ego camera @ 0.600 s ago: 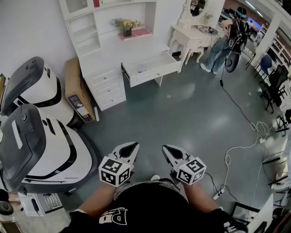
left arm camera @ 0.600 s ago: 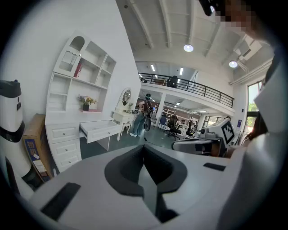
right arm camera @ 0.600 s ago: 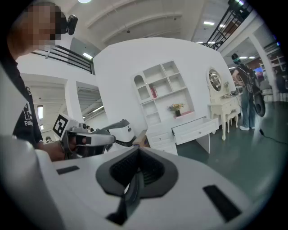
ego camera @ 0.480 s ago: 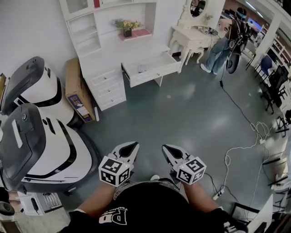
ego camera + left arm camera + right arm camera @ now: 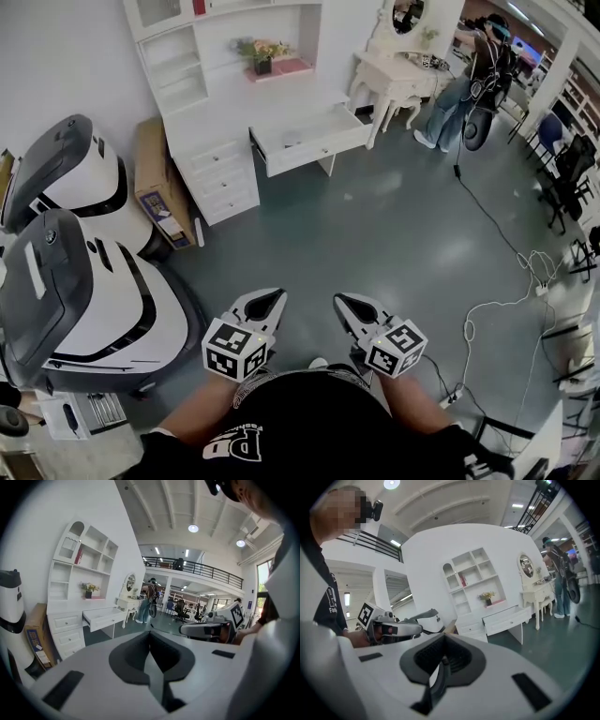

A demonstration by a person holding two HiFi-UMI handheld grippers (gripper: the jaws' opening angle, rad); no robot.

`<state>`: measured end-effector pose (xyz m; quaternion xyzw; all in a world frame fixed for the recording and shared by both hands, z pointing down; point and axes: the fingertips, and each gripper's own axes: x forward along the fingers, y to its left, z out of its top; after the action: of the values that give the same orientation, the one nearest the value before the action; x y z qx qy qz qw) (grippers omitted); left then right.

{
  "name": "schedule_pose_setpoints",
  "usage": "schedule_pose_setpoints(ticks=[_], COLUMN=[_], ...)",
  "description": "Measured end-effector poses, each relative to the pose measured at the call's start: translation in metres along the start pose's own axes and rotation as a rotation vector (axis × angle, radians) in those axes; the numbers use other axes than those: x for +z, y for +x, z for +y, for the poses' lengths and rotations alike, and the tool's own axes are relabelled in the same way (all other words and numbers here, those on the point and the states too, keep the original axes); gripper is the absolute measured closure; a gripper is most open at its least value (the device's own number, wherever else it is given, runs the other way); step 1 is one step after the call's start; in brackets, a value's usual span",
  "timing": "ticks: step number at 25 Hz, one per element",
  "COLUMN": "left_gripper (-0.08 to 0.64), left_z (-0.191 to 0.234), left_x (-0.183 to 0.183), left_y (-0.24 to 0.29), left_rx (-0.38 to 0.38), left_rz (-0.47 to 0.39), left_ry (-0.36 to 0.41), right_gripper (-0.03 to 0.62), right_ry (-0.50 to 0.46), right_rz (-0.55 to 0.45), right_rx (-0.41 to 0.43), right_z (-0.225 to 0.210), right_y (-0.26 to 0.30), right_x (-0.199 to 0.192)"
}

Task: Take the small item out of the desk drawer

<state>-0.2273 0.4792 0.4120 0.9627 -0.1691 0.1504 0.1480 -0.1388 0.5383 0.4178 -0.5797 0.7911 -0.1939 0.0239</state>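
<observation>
A white desk (image 5: pixel 234 112) with shelves stands against the far wall, its top drawer (image 5: pixel 314 142) pulled open. A small flat grey item (image 5: pixel 293 141) lies inside the drawer. Both grippers are held close to my waist, far from the desk across the grey floor. The left gripper (image 5: pixel 270 300) is shut and empty, and so is the right gripper (image 5: pixel 343 304). In the left gripper view the open drawer (image 5: pixel 105 618) shows beyond the shut jaws, and the right gripper (image 5: pixel 206 630) is beside them. The right gripper view also shows the drawer (image 5: pixel 508 619) in the distance.
Two large white-and-black machines (image 5: pixel 80 281) fill the left side. A cardboard box (image 5: pixel 159 192) leans beside the desk. A white vanity table (image 5: pixel 398 80) and a standing person (image 5: pixel 469 89) are at the back right. Cables (image 5: pixel 506 300) and a power strip (image 5: pixel 450 398) lie on the floor at right.
</observation>
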Motion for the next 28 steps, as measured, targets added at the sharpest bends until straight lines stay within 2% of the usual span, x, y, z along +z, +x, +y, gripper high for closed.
schedule_pose_setpoints(ticks=[3, 7, 10, 23, 28], left_gripper=[0.545, 0.545, 0.545, 0.545, 0.545], left_z=[-0.002, -0.012, -0.026, -0.071, -0.073], left_x=[0.002, 0.000, -0.003, -0.019, -0.016], left_y=[0.003, 0.010, 0.018, 0.045, 0.045], left_rx=[0.009, 0.019, 0.017, 0.019, 0.037], left_rz=[-0.006, -0.003, -0.005, 0.005, 0.008], left_ry=[0.000, 0.028, 0.043, 0.008, 0.002], right_gripper=[0.584, 0.583, 0.583, 0.584, 0.583], right_ry=[-0.030, -0.063, -0.042, 0.053, 0.079], right_rz=[-0.028, -0.015, -0.008, -0.004, -0.012], right_rx=[-0.012, -0.041, -0.051, -0.036, -0.029], right_z=[0.000, -0.006, -0.017, -0.052, -0.059], right_y=[-0.006, -0.017, -0.030, -0.073, -0.076], right_x=[0.006, 0.000, -0.003, -0.018, -0.019])
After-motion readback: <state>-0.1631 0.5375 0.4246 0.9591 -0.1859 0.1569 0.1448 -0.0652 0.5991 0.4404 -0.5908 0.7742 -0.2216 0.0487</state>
